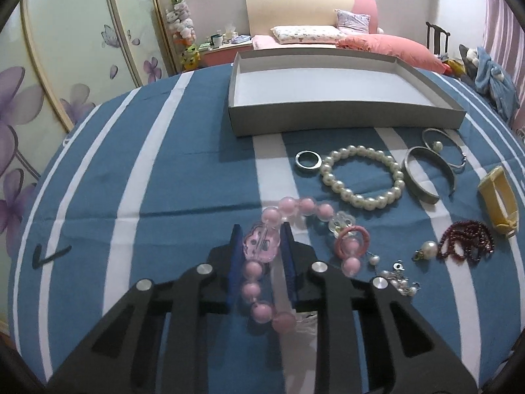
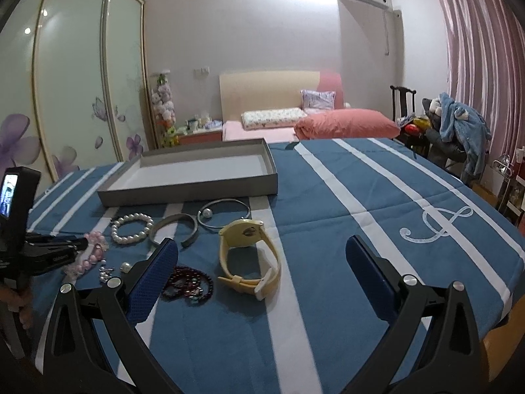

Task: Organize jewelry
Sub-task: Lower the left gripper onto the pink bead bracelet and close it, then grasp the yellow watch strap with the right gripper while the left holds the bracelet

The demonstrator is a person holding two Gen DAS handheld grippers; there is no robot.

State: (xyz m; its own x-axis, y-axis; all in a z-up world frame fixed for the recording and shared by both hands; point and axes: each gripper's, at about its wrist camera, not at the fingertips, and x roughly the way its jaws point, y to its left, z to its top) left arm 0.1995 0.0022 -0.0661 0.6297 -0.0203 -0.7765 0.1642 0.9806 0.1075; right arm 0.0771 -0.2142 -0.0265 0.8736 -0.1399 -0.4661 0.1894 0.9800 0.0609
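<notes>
Left hand-held gripper (image 1: 261,226): blue pads closed on the clear pink flower-shaped bead of a bracelet of round pink glassy beads (image 1: 262,310), one pad touching each side of the flower. Rest of the strand looping out past the fingertips and back under the jaws, over the blue desk cloth with white stripes (image 1: 183,177). Whether lifted off the cloth or resting on it, cannot tell.

Right hand-held gripper (image 2: 261,239): jaws wide apart, gripping nothing, hovering above the cloth near the near edge of the desk. Just ahead of it, a pale yellow plastic wristwatch (image 2: 249,256), lying on its side with the strap buckled.

Toward the far edge of the desk, a shallow grey cardboard box with a white inside (image 1: 344,118), open on top.

Between the box and the near edge, spread over the cloth:
- a flat silver metal ring (image 1: 307,161), just beside a bracelet of round white pearls (image 1: 362,172)
- a wide grey metal open cuff (image 1: 423,177), touching a thin silver bangle carrying one pearl (image 1: 443,146)
- a coiled strand of small dark red beads (image 1: 466,241), next to a single large pearl drop (image 1: 428,249)
- a pink ring-shaped charm (image 1: 352,239) by the pink beads, and a little heap of tiny pearl pieces (image 1: 400,279).
</notes>
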